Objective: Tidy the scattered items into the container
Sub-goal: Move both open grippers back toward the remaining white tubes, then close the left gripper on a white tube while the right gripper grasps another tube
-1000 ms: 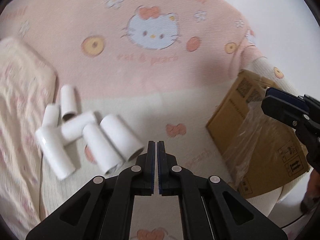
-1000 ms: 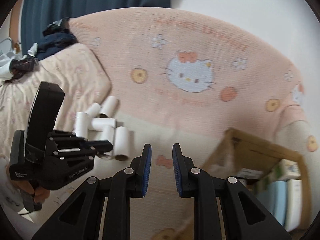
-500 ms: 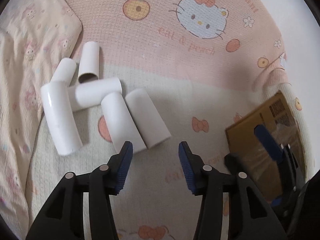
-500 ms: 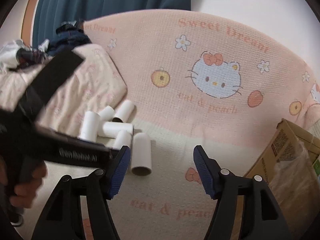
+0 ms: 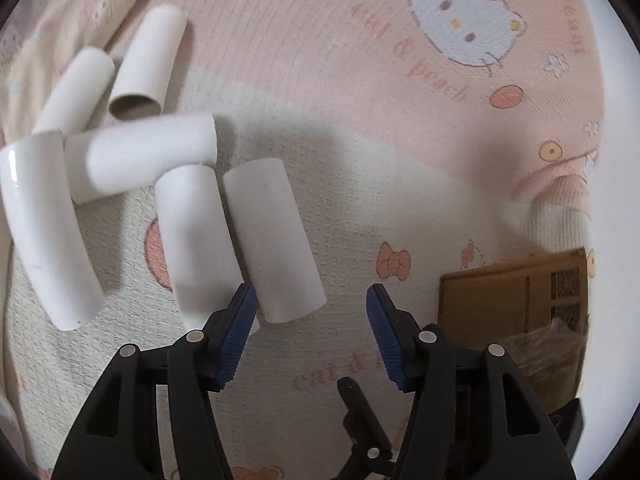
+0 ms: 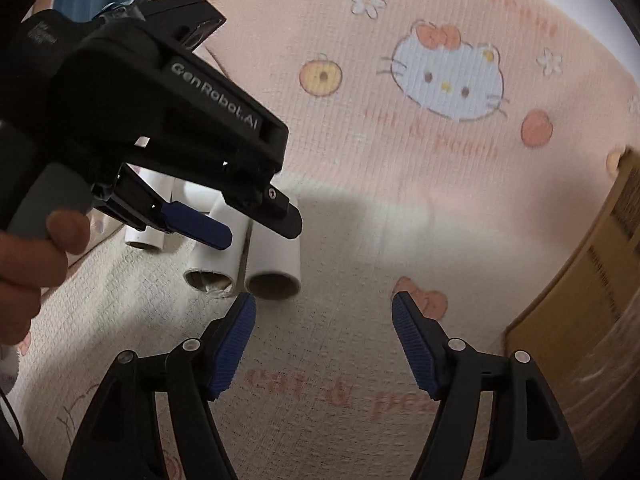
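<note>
1. Six white tubes [image 5: 269, 240] lie in a loose pile on a pink and cream blanket [image 5: 400, 208]. Two lie side by side nearest the left gripper [image 5: 308, 332]; one lies crosswise past them, and a glossy one lies to the pile's left.
2. A pillow [image 5: 52, 12] borders the pile on its far left side.
3. The box [image 5: 516, 304], with clear plastic in it, stands well apart from the pile, to its right.
4. The left gripper hovers at the near end of the rightmost tube, fingers wide and empty, its left pad [image 5: 236, 328] just beside that end.
5. In the right wrist view, the left gripper's body and the hand [image 6: 28, 256] holding it cover most of the pile; only the open ends of the two near tubes show clearly.
6. The right gripper [image 6: 324, 344] hangs over bare blanket between pile and box, fingers wide, empty.
7. Half a second ago both grippers were further from the pile; a second ago the left fingers were closed and the right nearly so.
</note>
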`<control>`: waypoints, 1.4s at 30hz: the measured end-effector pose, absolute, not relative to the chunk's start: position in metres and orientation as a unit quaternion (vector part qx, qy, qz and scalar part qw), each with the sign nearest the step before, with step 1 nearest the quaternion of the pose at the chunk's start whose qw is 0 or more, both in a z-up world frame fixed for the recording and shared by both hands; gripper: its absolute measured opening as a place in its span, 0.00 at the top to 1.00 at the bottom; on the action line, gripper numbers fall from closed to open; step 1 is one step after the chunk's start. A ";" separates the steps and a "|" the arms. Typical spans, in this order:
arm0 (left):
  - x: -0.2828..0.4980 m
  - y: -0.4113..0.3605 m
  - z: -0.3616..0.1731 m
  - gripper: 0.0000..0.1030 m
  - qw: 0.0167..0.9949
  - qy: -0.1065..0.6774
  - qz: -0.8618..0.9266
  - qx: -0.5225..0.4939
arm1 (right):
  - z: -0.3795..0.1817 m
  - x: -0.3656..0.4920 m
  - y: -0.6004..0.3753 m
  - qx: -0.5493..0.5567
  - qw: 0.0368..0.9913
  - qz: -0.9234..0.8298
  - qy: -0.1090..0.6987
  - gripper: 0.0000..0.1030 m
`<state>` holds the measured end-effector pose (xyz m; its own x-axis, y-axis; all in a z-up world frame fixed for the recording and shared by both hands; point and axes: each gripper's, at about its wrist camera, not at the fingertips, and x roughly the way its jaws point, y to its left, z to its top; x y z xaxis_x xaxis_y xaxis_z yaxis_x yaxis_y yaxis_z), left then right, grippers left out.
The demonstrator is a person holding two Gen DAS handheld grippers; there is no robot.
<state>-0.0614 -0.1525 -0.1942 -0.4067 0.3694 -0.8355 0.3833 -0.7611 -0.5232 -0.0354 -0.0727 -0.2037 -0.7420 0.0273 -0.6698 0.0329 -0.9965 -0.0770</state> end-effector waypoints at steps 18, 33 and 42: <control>-0.096 -0.137 -0.213 0.57 0.069 0.300 -0.733 0.606 | -0.224 -0.072 -0.062 0.389 0.034 -0.920 -0.036 0.33; -0.084 -0.119 -0.223 0.58 0.021 0.327 -0.724 0.608 | -0.236 -0.073 -0.047 0.411 0.083 -0.898 -0.132 0.49; -0.078 -0.111 -0.221 0.59 -0.016 0.319 -0.734 0.600 | -0.230 -0.066 -0.045 0.432 0.061 -0.891 -0.125 0.60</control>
